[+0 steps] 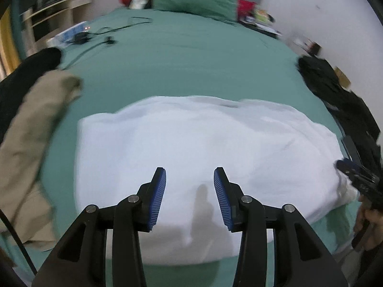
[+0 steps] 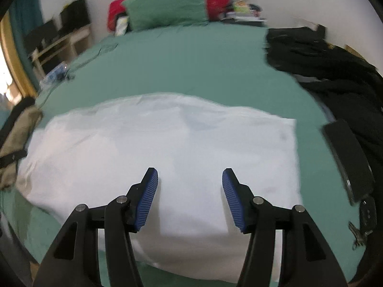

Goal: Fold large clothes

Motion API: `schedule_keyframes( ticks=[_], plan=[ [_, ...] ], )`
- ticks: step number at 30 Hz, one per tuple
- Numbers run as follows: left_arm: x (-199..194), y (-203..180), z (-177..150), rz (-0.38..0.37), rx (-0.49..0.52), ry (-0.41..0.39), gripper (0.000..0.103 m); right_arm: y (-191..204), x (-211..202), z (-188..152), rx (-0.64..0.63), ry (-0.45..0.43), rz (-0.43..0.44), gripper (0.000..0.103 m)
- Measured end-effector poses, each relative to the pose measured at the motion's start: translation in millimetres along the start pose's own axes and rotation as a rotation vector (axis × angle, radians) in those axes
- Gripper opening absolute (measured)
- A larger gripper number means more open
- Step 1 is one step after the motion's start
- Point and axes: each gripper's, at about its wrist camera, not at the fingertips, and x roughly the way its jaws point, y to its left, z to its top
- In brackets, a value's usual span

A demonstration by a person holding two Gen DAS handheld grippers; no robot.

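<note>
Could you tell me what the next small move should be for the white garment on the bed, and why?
Probably lower both tools to one end for another fold: the white garment lies as a wide rectangle on the green sheet, while the left tool and right tool are open, holding nothing.

Left gripper (image 1: 189, 174) jaws apart above white garment (image 1: 191, 143).

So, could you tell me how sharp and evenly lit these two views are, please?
Left wrist: edges smeared with motion blur, beige garment soft; claw crisp, faint shadow on the white cloth. Right wrist: similar blur, fisheye bending, window glare at far left.
</note>
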Motion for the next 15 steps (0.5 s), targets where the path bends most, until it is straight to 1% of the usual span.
schedule_keyframes(
  ticks=[2, 3, 5, 6, 7, 9, 11, 15],
  plan=[
    [16, -14, -2, -0.011, 0.019, 0.03, 0.044, 5, 14, -6, -0.022, 0.051, -0.009, 0.056],
    [25, -19, -5, -0.008, 0.024, 0.061, 0.044, 7, 18, -10, -0.025, 0.072, -0.009, 0.056],
    [41, -29, -16, 0.013, 0.026, 0.127, 0.044, 3, 21, -13, -0.019, 0.079, -0.017, 0.061],
    [44, -27, -21, 0.016, 0.018, 0.14, 0.044, 0, 21, -14, -0.015, 0.076, -0.023, 0.069],
    [43, -27, -22, 0.013, 0.015, 0.127, 0.044, -3, 19, -14, -0.01, 0.073, -0.031, 0.074],
    [39, -27, -22, 0.028, 0.024, 0.128, 0.044, -9, 16, -16, 0.01, 0.072, -0.034, 0.077],
    [31, -23, -21, 0.037, -0.004, 0.115, 0.044, -16, 10, -20, 0.035, 0.064, -0.03, 0.078],
    [8, -28, -15, 0.025, -0.018, 0.035, 0.044, -21, -1, -26, 0.057, 0.043, -0.047, 0.086]
  ],
)
